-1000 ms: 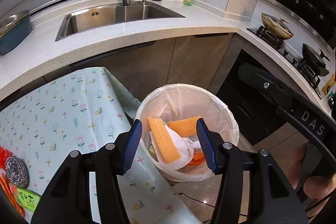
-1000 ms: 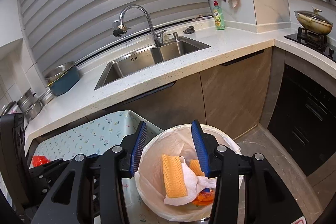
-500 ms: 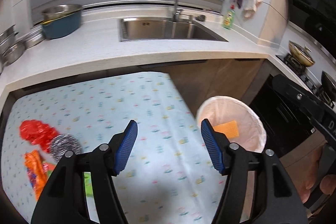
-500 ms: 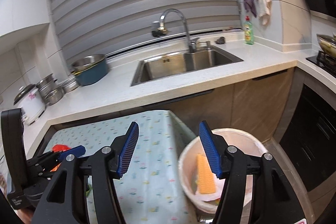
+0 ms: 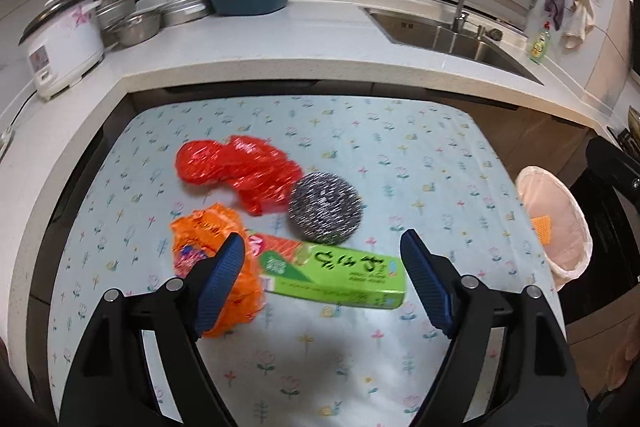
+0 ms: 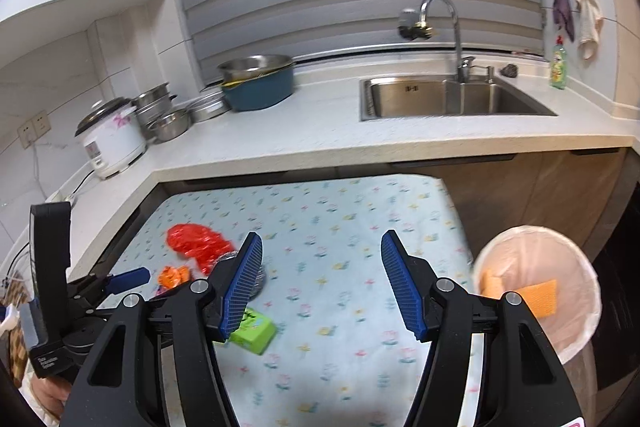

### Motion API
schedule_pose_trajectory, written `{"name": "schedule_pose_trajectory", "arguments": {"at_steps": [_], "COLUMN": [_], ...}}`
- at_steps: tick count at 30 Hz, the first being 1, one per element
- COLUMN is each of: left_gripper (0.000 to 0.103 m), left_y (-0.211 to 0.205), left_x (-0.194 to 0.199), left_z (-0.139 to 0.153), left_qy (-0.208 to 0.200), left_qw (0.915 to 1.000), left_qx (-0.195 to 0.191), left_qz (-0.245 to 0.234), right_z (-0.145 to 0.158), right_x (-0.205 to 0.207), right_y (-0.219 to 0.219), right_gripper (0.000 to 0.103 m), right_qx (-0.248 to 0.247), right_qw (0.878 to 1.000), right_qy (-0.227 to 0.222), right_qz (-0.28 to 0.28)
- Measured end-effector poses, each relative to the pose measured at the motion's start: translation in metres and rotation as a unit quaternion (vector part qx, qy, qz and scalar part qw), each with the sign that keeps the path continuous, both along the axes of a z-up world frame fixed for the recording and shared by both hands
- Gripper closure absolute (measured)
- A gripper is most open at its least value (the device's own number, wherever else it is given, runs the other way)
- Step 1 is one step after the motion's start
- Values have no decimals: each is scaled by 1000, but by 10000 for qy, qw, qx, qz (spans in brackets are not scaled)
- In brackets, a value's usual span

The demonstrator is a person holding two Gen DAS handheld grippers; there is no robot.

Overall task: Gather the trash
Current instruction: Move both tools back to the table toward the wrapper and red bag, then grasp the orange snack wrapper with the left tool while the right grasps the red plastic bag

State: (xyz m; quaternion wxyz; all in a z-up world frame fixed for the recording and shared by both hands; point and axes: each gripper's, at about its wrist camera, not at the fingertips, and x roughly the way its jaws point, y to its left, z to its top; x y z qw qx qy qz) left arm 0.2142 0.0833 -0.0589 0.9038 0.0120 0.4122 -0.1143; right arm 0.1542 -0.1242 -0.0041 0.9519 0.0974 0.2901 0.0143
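The left hand-held gripper [image 5: 322, 277], its empty jaws just opened wider, hangs nearest the green box [image 5: 334, 275], which lies crosswise on the tabletop [image 5: 420, 147] between them, while the open, empty right hand-held gripper [image 6: 320, 285] points past it.

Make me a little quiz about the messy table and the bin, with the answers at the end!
1. True or false: the left gripper is squeezing the green box.
2. Which thing touches the steel scrubber? A) red wrapper B) bin C) rice cooker
3. Fill in: the orange sponge lies inside the ____.

Key
1. False. Its jaws have just been opening and stand apart, with the box lying on the table between them, unpressed.
2. A
3. bin
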Motion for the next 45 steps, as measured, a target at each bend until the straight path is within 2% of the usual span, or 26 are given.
{"name": "schedule_pose_trajectory", "arguments": {"at_steps": [5, 9, 12, 14, 15, 17, 18, 19, 25, 29, 36, 42, 43, 44, 45], "left_gripper": [27, 28, 42, 65, 70, 87, 87, 93, 95, 95, 95, 95, 95, 95, 95], "left_y": [47, 62, 67, 71, 73, 79, 82, 86, 114, 128, 139, 138, 138, 137, 137], "left_x": [5, 11, 18, 22, 23, 21, 20, 21, 31, 47, 84, 106, 108, 110, 111], "left_z": [-38, -60, -74, -82, -85, -81, -77, -73, -40, -27, -18, -25, -26, -28, -29], "left_qy": [494, 767, 916, 1072, 1131, 1044, 994, 952, 600, 409, 244, 247, 258, 270, 277], "left_qw": [9981, 9955, 9940, 9922, 9913, 9921, 9924, 9923, 9926, 9927, 9927, 9931, 9931, 9932, 9932], "left_qx": [-174, -353, -393, -499, -572, -589, -617, -682, -878, -871, -850, -802, -802, -791, -780], "left_qz": [317, 423, 440, 399, 360, 379, 383, 399, 590, 726, 825, 820, 816, 811, 813], "right_z": [-22, -39, -47, -52, -54, -57, -58, -60, -64, -70, -87, -108, -112, -115, -117], "right_x": [12, 21, 28, 32, 34, 40, 44, 47, 79, 104, 153, 189, 192, 195, 197], "right_y": [34, 57, 72, 81, 85, 93, 97, 100, 125, 142, 169, 183, 183, 184, 185], "right_gripper": [43, 43, 43, 43, 43, 43, 43, 43, 43, 43, 43, 43, 46, 66, 77], "right_qx": [24, 82, 81, 65, 60, 30, 23, 27, 59, 121, 40, -54, -28, -7, 5], "right_qw": [9995, 9984, 9976, 9969, 9966, 9960, 9957, 9954, 9933, 9915, 9887, 9864, 9856, 9849, 9840], "right_qy": [251, 445, 554, 621, 651, 691, 706, 721, 774, 851, 1003, 1180, 1220, 1257, 1281], "right_qz": [205, 326, 420, 472, 505, 565, 598, 635, 856, 976, 1115, 1141, 1169, 1193, 1235]}}
